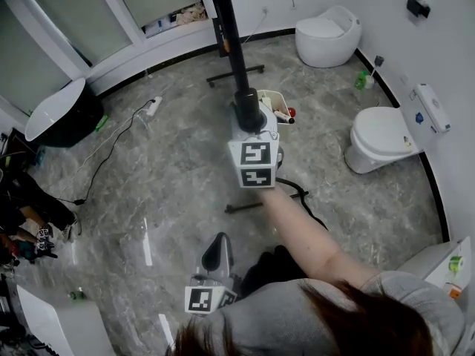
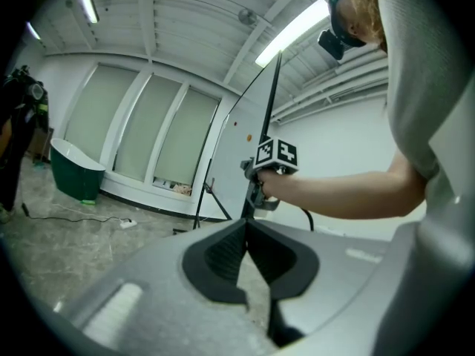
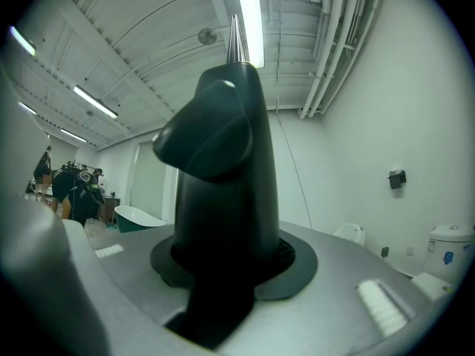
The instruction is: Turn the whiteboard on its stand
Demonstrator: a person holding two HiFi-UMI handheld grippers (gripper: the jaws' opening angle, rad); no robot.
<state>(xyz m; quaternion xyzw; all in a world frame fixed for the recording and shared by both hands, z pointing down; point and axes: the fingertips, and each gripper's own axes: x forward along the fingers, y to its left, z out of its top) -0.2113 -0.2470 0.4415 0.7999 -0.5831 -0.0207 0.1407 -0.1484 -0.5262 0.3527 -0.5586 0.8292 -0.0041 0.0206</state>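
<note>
Stretching up-frame, the right arm (image 1: 312, 232) has the right tool (image 1: 249, 116) clamped on the whiteboard (image 1: 226, 28) edge; the left tool (image 1: 216, 243), tucked low, is closed and empty.

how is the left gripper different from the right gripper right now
The right gripper is clamped on the whiteboard's black frame. The left gripper has its jaws together with nothing between them. The right gripper is held far out from the person, while the left gripper sits close in. Both have the same grey body with black jaw pads.
</note>
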